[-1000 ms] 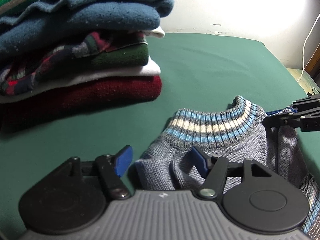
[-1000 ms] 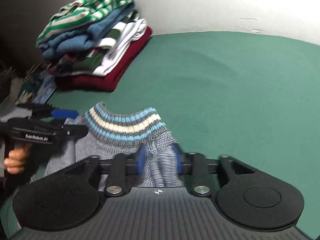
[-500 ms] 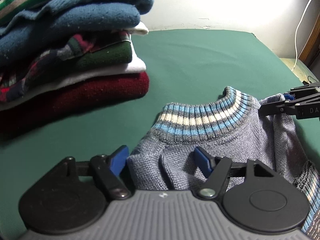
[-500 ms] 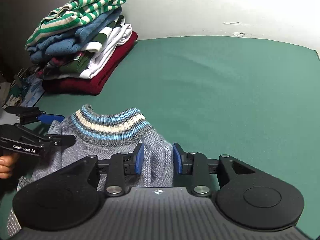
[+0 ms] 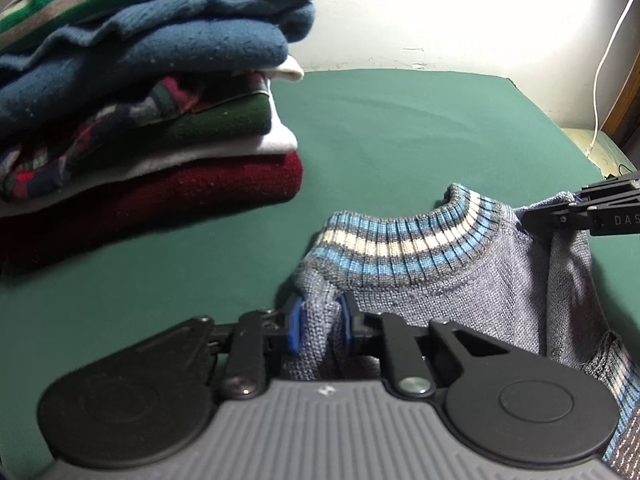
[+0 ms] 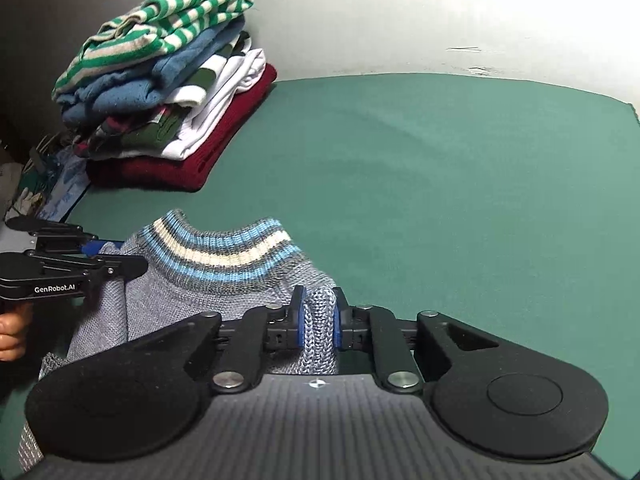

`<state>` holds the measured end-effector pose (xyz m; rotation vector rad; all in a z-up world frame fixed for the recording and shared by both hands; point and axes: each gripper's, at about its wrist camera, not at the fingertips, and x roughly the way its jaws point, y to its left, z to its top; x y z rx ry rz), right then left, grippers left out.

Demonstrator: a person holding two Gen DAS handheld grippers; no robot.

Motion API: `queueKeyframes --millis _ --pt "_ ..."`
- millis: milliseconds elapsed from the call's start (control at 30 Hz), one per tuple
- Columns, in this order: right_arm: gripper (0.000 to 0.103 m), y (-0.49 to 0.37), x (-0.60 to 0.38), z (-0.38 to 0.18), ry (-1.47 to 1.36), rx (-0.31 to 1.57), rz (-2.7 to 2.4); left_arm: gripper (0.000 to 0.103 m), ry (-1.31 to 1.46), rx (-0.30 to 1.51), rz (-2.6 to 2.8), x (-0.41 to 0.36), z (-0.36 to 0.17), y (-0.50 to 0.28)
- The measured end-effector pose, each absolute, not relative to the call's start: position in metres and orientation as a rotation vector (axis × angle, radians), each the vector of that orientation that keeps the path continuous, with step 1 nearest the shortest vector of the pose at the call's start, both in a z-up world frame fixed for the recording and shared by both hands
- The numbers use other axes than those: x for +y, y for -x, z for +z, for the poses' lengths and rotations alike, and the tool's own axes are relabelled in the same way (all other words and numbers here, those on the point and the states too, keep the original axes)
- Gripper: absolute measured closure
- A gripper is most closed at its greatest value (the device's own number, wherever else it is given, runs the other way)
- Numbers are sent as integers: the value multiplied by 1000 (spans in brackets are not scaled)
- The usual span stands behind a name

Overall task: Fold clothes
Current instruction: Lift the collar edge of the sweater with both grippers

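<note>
two hand-held grippers closing on grey sweater (image 5: 460, 292), fingers (image 6: 10, 332) only in right view

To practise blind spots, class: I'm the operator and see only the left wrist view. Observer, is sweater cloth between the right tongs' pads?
Observer: Yes. The right tongs are closing on an upright fold of the grey sweater, with the pads pressing it.
Operator: What tops the pile?
Observer: A crumpled green-and-white striped sweater tops the pile.
Operator: Anything beside the pile?
Observer: Some clutter lies off the green table edge. I cannot tell what it is.
</note>
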<state>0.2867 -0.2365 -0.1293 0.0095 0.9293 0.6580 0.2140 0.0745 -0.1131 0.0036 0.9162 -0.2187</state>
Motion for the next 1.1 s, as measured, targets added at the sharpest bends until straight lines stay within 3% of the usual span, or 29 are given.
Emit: queueKeyframes --millis 1100 --pt "91 -235 -257 -69 -97 809 744 90 4 760 -174 72 -41 -155"
